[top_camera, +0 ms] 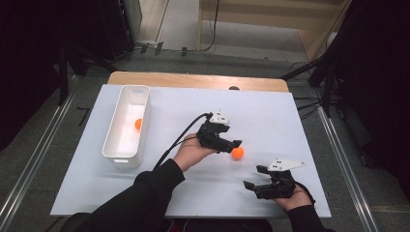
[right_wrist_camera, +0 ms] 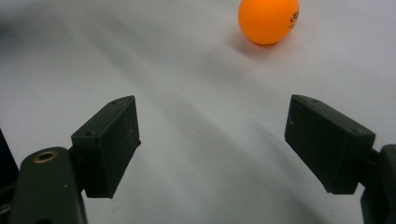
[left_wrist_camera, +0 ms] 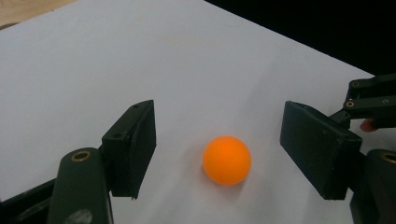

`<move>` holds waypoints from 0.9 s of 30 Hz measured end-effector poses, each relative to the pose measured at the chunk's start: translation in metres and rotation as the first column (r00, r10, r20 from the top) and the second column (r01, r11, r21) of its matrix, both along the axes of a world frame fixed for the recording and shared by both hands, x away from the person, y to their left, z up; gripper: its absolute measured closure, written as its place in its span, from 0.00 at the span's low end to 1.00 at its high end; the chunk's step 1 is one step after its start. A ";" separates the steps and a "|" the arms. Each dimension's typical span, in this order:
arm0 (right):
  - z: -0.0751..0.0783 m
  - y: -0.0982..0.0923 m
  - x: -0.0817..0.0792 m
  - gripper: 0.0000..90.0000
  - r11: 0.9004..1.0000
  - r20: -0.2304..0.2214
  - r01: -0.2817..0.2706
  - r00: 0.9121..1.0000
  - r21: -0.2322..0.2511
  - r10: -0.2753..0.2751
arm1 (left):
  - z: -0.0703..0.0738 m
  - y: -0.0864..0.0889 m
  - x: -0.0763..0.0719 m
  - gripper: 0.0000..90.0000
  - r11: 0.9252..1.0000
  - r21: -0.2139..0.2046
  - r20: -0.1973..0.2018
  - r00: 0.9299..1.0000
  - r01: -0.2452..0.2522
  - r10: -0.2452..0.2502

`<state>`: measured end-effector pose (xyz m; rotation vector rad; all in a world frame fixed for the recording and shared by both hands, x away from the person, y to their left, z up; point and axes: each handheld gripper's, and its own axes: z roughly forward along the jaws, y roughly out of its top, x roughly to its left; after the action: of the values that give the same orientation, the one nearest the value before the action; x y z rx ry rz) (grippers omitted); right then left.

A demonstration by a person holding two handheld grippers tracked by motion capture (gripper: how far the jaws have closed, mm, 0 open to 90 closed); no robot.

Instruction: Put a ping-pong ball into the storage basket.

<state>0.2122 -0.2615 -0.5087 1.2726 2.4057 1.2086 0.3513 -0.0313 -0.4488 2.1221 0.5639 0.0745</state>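
Nearest the person, the right gripper [top_camera: 255, 185] is resting low over the front right part of the white sheet [top_camera: 270, 116] covering the table, gripped in the right hand [top_camera: 294, 197]. Its jaws are standing wide apart with nothing between them, and they are pointing left across the sheet. In the right gripper view the two black pads [right_wrist_camera: 106, 144] are framing bare white surface, and the orange ball [right_wrist_camera: 268, 19] is lying well ahead of them, up and to the right.

A little farther in, the left hand [top_camera: 192, 153], coming out of a dark sleeve [top_camera: 145, 193], is holding the left gripper [top_camera: 231, 144] near the middle of the sheet. Its jaws are spread wide and gripping nothing. The orange ball [top_camera: 237, 152] is sitting on the sheet just at the tip of this gripper. In the left gripper view the ball [left_wrist_camera: 227, 160] is lying between the two pads [left_wrist_camera: 133, 147], apart from both, somewhat nearer the right one.

Farther back on the left, a white rectangular bin [top_camera: 112, 140] is standing on the sheet, holding a second orange ball [top_camera: 138, 123]. Beyond the sheet, the wooden table edge [top_camera: 193, 79] is showing.
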 end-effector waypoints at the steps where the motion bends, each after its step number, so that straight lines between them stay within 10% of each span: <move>1: 0.000 0.000 0.000 0.18 1.000 0.001 -0.003 1.000 -0.003 0.003 | 0.000 -0.001 0.000 0.30 1.000 -0.005 0.000 1.000 -0.003 0.003; 7: 0.000 0.000 0.000 0.18 1.000 0.004 -0.004 1.000 -0.005 0.004 | -0.004 -0.005 0.005 0.30 1.000 -0.023 -0.020 1.000 -0.001 0.001; 16: -0.001 0.000 -0.001 0.18 1.000 -0.004 0.001 1.000 -0.005 -0.001 | -0.007 -0.013 0.014 0.00 1.000 -0.010 -0.022 1.000 0.012 -0.012; 27: 0.000 -0.001 -0.001 0.18 1.000 0.000 -0.002 1.000 -0.005 0.002 | -0.006 -0.018 0.016 0.00 1.000 -0.020 -0.020 1.000 -0.019 0.019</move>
<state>0.2116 -0.2624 -0.5090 1.2691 2.4085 1.2018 0.3672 -0.0496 -0.4549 2.1004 0.5943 0.0580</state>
